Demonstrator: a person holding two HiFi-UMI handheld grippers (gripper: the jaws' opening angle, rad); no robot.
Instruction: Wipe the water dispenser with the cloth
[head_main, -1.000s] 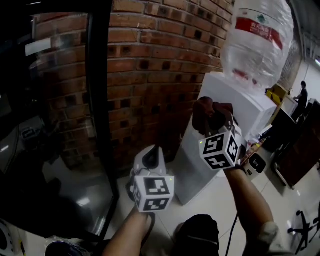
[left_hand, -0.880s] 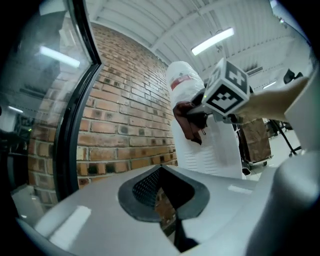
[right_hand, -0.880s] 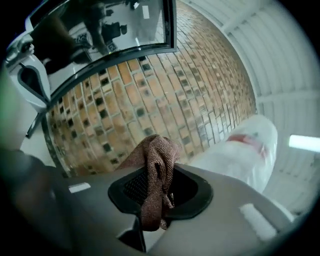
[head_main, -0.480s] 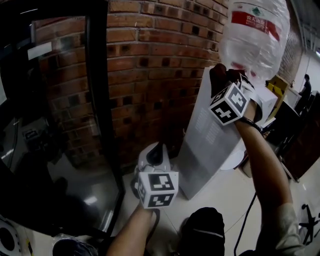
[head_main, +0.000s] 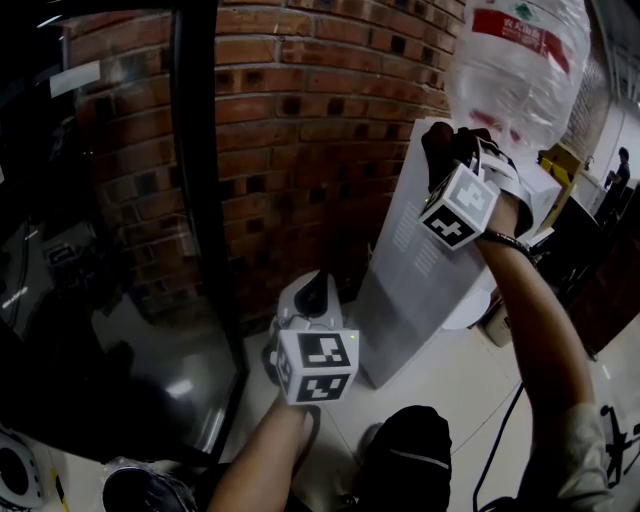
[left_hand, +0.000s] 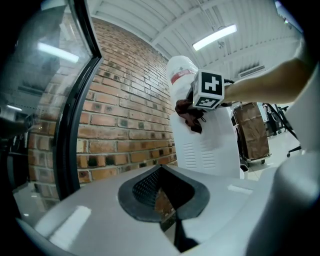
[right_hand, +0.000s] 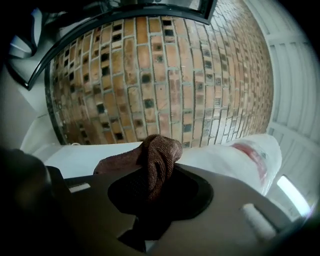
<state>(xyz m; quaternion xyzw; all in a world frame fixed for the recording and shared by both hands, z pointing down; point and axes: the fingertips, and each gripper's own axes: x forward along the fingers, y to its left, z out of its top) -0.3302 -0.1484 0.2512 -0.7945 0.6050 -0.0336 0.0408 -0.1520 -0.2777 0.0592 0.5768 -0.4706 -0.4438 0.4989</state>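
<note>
Brown woven cloth (right_hand: 159, 155) is being pinched between the partly closed jaws of the right gripper (right_hand: 155, 200), with a bunched fold sticking out ahead of them. It is being held at the top edge of the white water dispenser (head_main: 420, 270), seemingly touching it, with the upturned bottle (head_main: 515, 60) at one o'clock. The left gripper (head_main: 308, 300) is being held low at seven o'clock, jaws together on nothing, well apart from the dispenser. Wiping is judged to be starting at the top. Next, the cloth is needing to be drawn across the top and down the vented side under steady pressure.
</note>
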